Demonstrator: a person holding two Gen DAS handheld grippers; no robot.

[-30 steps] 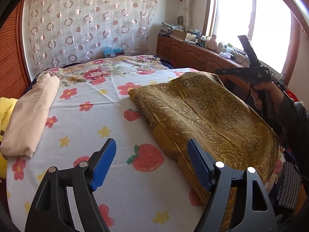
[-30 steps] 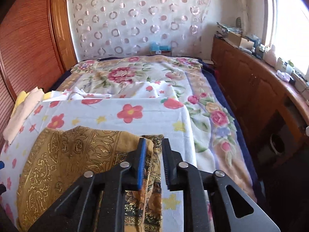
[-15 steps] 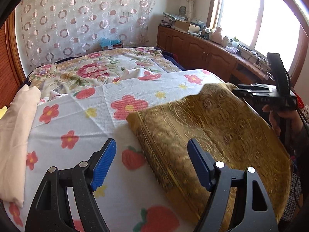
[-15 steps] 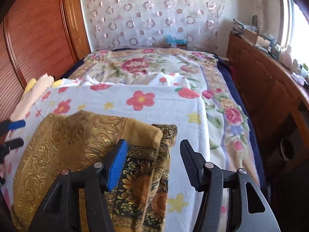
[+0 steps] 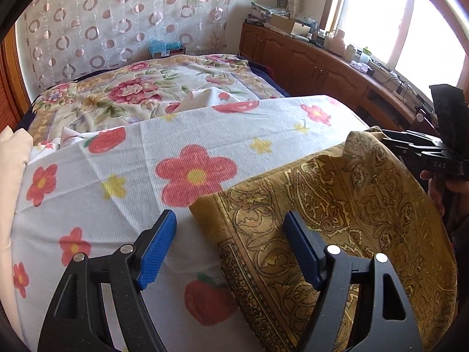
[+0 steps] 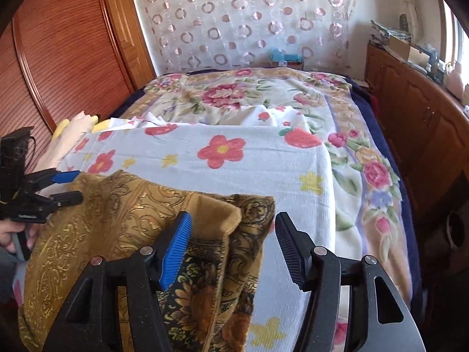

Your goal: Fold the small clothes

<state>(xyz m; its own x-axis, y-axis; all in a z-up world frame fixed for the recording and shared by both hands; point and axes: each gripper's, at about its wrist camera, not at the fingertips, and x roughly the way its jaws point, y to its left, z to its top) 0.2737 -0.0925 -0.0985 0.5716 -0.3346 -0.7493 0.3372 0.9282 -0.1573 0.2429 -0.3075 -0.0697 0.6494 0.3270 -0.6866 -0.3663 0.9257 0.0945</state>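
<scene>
1. Left gripper (image 5: 230,248): jaws spread wide, holding nothing. Its near-left blue pad (image 5: 156,250) stands over the sheet (image 5: 88,193); the right pad (image 5: 302,250) stands over the cloth (image 5: 351,205).
2. The left gripper is also seen from the right wrist view (image 6: 69,186), at the cloth's left edge, jaws apart, gripped by the left hand (image 6: 13,236).
3. Right gripper (image 6: 231,243): jaws spread wide, pinching nothing. The blue pad (image 6: 176,249) is over the cloth (image 6: 117,220); the black pad (image 6: 288,252) is over the sheet (image 6: 263,158), just off the cloth's right edge.
4. In the left wrist view the right gripper (image 5: 410,146) sits at the cloth's far right corner, held by the right hand (image 5: 448,193); its jaw state cannot be told from this view.
5. Cloth: gold, scroll-patterned, folded in layers, lying on the white flowered sheet at the near edge of the bed. A darker sunflower-print border (image 6: 199,293) shows at its right side beneath the top layer.
6. Sheet: spread over a floral blanket (image 6: 234,94) that covers the rest of the bed.
7. Beige fabric (image 5: 11,176) lies along the left side of the bed, well apart from the cloth.
8. Wooden cabinets (image 5: 307,64) run along the right wall; a circle-patterned curtain (image 6: 249,20) hangs behind the bed.
</scene>
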